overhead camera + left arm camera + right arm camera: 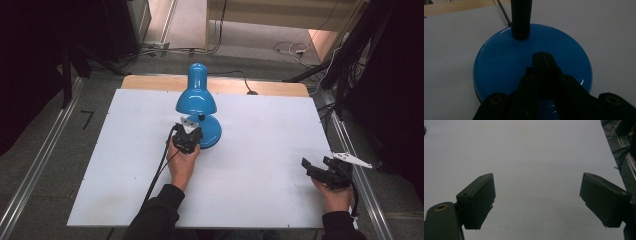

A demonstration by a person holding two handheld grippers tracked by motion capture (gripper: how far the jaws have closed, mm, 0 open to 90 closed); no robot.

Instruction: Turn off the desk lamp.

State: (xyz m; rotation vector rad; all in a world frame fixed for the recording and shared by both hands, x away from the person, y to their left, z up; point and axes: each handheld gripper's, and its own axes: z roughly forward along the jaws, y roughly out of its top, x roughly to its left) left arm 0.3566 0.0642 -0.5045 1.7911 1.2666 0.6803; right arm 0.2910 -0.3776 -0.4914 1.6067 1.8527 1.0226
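A desk lamp (196, 97) in glossy blue enamel, its round base (499, 62) catching reflections, rises on a ribbed black neck (521, 17) that looks like matt plastic. It stands on a smooth, matt white board (260, 150) over a pale wooden tabletop (280, 88). The gripper (537, 197) jaws look like dull black plastic.

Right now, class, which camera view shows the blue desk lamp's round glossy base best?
The left gripper view: the round glossy blue base sits close up, with the black ribbed neck rising from it behind the shut left gripper. In the high view, the blue shade and that gripper cover most of it. The right gripper view looks across the white tabletop.
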